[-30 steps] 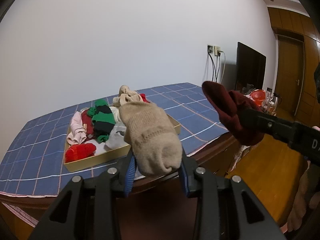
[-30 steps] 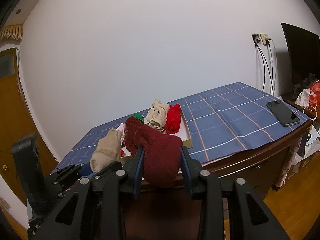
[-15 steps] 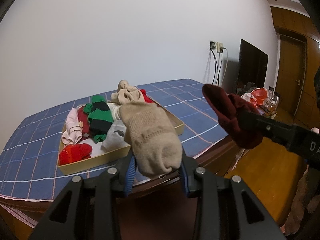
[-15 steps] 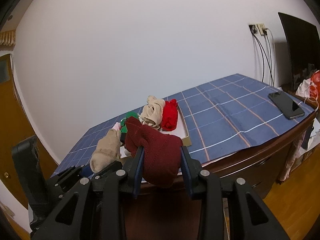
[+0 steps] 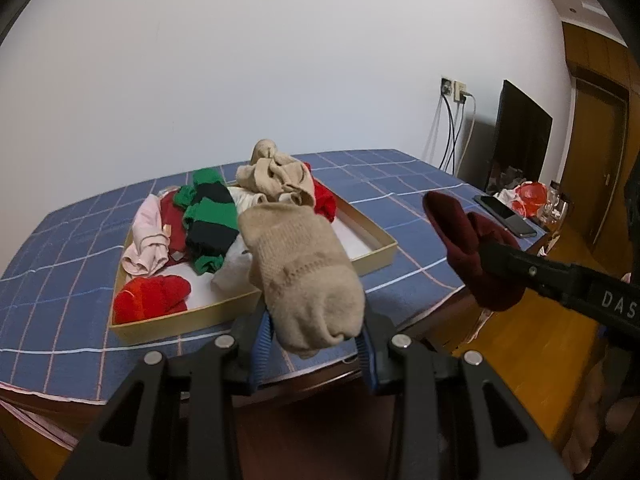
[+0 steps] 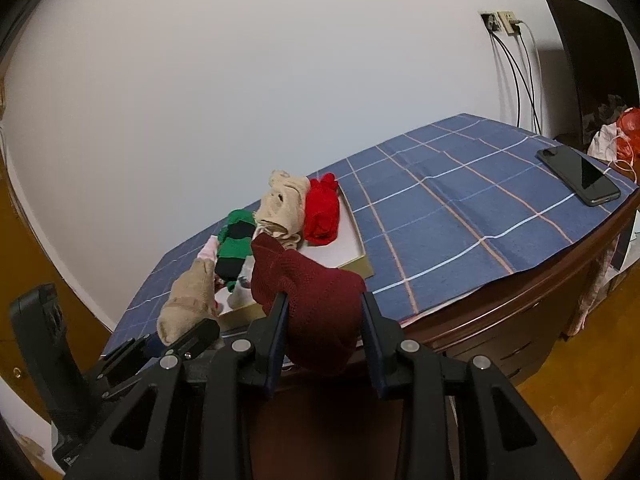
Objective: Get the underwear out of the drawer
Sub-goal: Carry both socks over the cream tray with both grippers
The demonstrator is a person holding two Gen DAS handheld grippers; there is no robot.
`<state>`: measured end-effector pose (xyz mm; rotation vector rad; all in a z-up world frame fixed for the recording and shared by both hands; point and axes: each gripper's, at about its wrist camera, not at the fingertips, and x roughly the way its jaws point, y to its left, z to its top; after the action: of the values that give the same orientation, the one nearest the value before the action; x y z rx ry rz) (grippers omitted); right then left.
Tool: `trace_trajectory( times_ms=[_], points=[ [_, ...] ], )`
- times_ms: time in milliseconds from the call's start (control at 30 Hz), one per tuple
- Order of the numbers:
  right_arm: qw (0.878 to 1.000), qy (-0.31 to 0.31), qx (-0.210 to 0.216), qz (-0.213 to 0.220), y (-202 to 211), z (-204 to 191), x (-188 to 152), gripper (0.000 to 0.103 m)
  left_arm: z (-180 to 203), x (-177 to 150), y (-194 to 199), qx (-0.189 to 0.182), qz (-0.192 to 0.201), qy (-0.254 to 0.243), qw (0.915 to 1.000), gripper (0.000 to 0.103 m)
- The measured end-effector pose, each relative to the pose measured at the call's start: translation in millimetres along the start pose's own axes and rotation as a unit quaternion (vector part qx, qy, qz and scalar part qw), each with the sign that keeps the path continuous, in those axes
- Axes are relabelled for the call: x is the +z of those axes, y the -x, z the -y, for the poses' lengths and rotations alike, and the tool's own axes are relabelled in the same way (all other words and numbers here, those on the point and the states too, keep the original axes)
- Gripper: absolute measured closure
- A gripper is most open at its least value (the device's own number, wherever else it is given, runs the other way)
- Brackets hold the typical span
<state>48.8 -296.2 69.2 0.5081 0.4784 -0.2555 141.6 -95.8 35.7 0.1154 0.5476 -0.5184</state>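
Gripping a beige sock [image 5: 304, 276] in the left gripper [image 5: 314, 344], jaws narrowed onto it. Clamping a maroon sock [image 6: 320, 304] in the right gripper [image 6: 324, 344], short of the drawer [image 5: 372, 256].

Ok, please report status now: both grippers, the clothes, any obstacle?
Left gripper shut on beige sock. Right gripper shut on maroon sock. Both clear of tray. No obstacle.

Table [image 6: 520, 292] dark wood, covered with blue plaid cloth [image 6: 440, 208] with white and pink lines. Black phone [image 6: 578, 175] lies flat near the cloth's right edge. White wall behind, wall socket [image 6: 502, 22] with cables [image 6: 516, 76] hanging down. Dark TV screen [image 5: 520, 136] right of the socket. Orange-red bag [image 5: 532, 196] by it. Wood floor [image 5: 508, 344], brown door [image 5: 600, 160] far right.
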Motion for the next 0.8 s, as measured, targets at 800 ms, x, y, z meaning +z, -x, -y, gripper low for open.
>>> trace_trajectory(
  times_ms=[800],
  points=[
    [1.0,0.012,0.021,0.013,-42,-10,46,0.066,4,48,-51,-0.004,0.009,-0.015,0.9998,0.067]
  ],
)
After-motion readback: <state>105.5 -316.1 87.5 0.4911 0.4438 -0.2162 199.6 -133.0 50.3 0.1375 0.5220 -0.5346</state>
